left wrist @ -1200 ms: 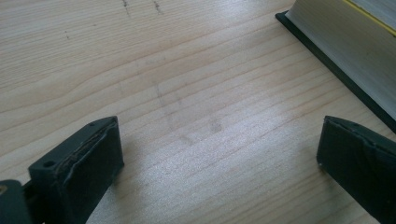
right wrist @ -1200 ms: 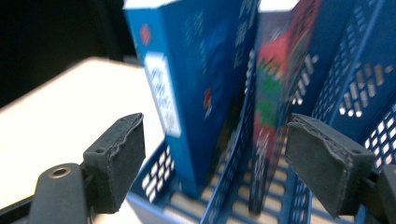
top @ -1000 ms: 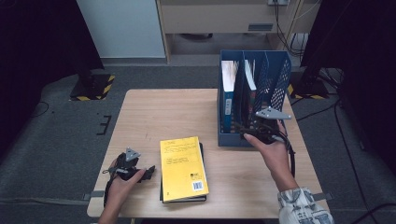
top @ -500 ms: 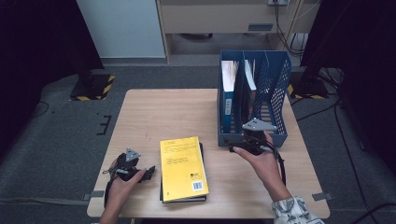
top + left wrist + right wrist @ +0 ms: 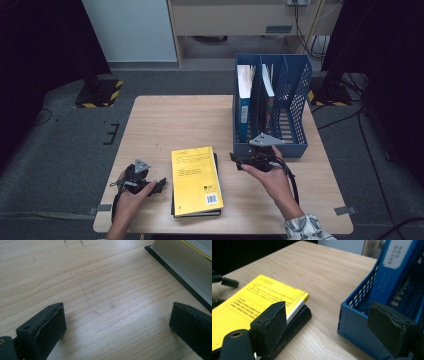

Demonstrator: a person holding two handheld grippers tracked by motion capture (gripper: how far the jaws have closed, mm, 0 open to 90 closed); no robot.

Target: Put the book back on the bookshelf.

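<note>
Yellow book [image 5: 196,180] lies flat on the wooden surface [image 5: 180,125], stacked on a black book [image 5: 216,212] whose edges peek out below and at the right. Its long axis runs from the near edge toward the far side, slightly tilted. The stack sits between the two hands.

Right gripper [image 5: 239,160] is in front of the blue file rack [image 5: 295,100], pointing left toward the stack's far right corner. In the right gripper view the yellow cover [image 5: 257,305] lies ahead and left of the fingers [image 5: 272,325], with the rack's corner [image 5: 354,315] just ahead on the right. Fingers stand wide apart, nothing between them, touching nothing. Near, but not yet at the book.

Left gripper [image 5: 159,186] rests low at the near left, tips pointing right, just beside the stack's left edge. In the left gripper view the fingers [image 5: 45,327] are spread wide over bare wood; the book's page edge [image 5: 185,267] is ahead to the right, and whether the right finger touches the black cover cannot be told. Nothing held.

Judgement: left gripper is nearer the stack, but the right looks like the one making the approach. Next move likely turns on getting a finger at the yellow book's right edge or corner to lift it toward the rack, where two books [image 5: 245,100] already stand upright.
</note>
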